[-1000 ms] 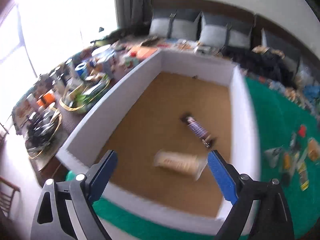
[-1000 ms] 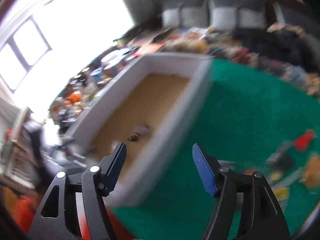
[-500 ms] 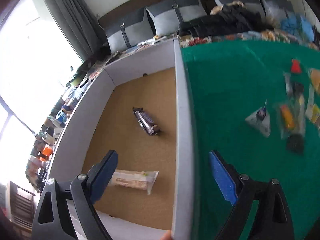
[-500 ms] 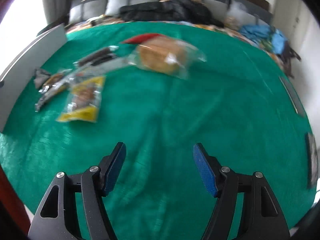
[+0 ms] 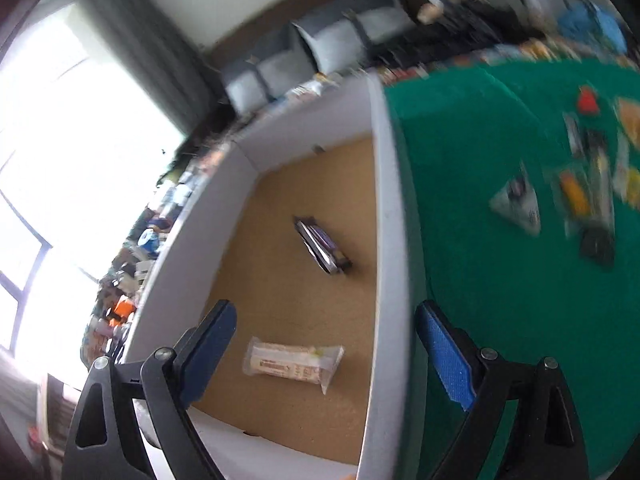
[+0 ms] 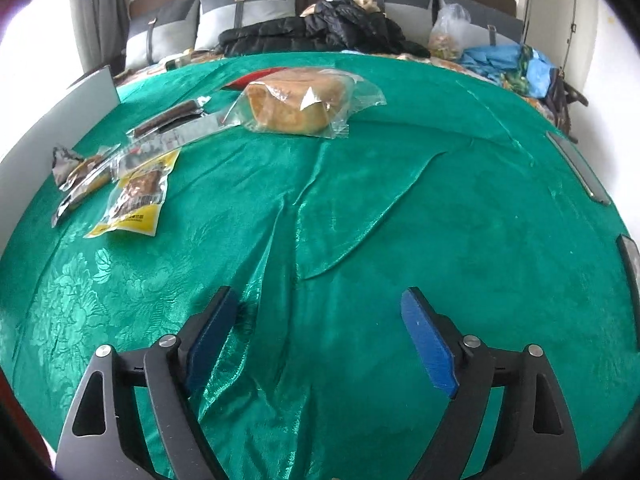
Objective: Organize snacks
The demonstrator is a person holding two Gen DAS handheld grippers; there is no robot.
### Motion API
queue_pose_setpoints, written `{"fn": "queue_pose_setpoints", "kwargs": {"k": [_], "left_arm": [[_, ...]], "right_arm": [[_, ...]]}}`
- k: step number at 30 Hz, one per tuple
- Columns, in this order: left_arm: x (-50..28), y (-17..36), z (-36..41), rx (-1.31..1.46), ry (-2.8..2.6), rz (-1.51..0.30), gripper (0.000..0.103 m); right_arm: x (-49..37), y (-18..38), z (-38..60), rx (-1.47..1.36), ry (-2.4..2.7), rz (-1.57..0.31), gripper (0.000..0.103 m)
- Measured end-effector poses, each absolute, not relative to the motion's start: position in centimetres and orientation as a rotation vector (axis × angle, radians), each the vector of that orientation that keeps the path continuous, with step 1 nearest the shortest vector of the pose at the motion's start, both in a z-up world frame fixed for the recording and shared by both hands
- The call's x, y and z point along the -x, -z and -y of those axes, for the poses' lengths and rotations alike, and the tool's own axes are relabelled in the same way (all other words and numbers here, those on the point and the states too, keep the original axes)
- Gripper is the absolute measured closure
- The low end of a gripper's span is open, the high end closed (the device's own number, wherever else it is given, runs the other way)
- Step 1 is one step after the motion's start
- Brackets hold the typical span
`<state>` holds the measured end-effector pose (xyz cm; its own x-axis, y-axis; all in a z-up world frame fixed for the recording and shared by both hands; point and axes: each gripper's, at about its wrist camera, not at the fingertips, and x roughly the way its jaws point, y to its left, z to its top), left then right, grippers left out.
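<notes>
Your left gripper (image 5: 324,344) hangs w/ jaws apart, empty, over the box (image 5: 386,200) holding 2 snacks (image 5: 294,364), while your right gripper (image 6: 316,336), jaws just widening, nothing between, faces snack packs (image 6: 136,196) upper left on green cloth (image 6: 400,208).

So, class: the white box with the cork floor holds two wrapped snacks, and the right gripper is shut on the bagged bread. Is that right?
Not quite. The white box does hold two wrapped snacks, a dark bar and a pale bar. But the right wrist view shows the right gripper open and empty above the green cloth; the bagged bread lies untouched, far ahead.
</notes>
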<state>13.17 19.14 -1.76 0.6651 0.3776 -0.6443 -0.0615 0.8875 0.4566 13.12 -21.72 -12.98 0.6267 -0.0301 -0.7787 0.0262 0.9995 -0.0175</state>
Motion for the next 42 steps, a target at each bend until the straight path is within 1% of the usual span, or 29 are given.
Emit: {"fn": "queue_pose_setpoints", "kwargs": {"k": [2,3,4,5,7,10,11,13,16,19,21,23,31,34,36,37,39,42], "left_arm": [[-11.4,-0.8,-17.9,-0.379,-0.296,-0.679,0.01],[-10.7,-1.7,-17.2,-0.356,-0.279,-0.645,0.009],[-10.0,-2.7,-16.1,-0.321,-0.238,-0.619,0.003],[-9.2,-3.5,-15.0,-0.267,-0.166,-0.609,0.0],[-8.4,-3.6,-12.9,-0.179,-0.044,-0.644,0.0],[-9.0,0.0,-9.8,-0.07,0.123,-0.818,0.0],[-9.6,2.2,-8.6,-0.053,0.162,-0.898,0.0],[-10.3,5.9,-6.5,-0.093,0.175,-0.975,0.0],[-10.9,8.7,-5.8,-0.122,0.139,-1.004,0.0],[-11.3,10.0,-6.5,-0.122,0.093,-1.022,0.0],[-11.1,10.6,-7.3,-0.114,0.08,-1.024,0.0],[-10.9,11.2,-8.7,-0.036,0.084,-1.023,0.0],[-10.3,11.6,-9.4,-0.039,0.082,-0.963,0.0],[-10.5,11.6,-9.6,-0.041,0.085,-0.954,0.0],[-10.5,11.5,-9.7,-0.041,0.089,-0.955,0.0],[-10.6,11.5,-9.7,-0.041,0.092,-0.955,0.0],[-10.5,11.4,-9.8,-0.041,0.091,-0.954,0.0],[-10.4,11.5,-9.8,-0.041,0.091,-0.948,0.0]], "right_arm": [[-13.1,13.0,21.8,0.003,0.031,-0.892,0.016],[-13.2,13.0,21.8,0.002,0.03,-0.892,0.016],[-13.1,13.0,21.8,0.003,0.031,-0.892,0.016],[-13.1,13.0,21.8,0.004,0.031,-0.892,0.016],[-13.2,13.0,21.8,0.003,0.029,-0.893,0.015],[-13.1,13.0,21.7,0.002,0.024,-0.893,0.014],[-13.1,13.0,21.7,0.002,0.023,-0.894,0.014],[-13.1,13.0,21.7,0.0,0.02,-0.893,0.014],[-13.0,13.1,21.7,-0.001,0.018,-0.893,0.013],[-13.0,13.1,21.6,-0.001,0.008,-0.898,0.011],[-13.1,13.2,21.6,0.001,0.003,-0.902,0.009],[-13.0,13.2,21.5,0.003,0.002,-0.904,0.009],[-13.4,13.0,21.2,0.009,0.012,-0.932,0.006],[-15.7,12.3,20.8,-0.02,-0.015,-1.095,0.009],[-17.3,10.8,19.3,-0.098,-0.121,-1.123,0.009],[-18.1,10.0,18.0,-0.084,-0.148,-1.116,0.009],[-20.1,9.1,14.7,-0.004,-0.195,-1.114,0.009],[-22.9,9.8,10.4,0.119,-0.221,-1.161,0.009]]}}
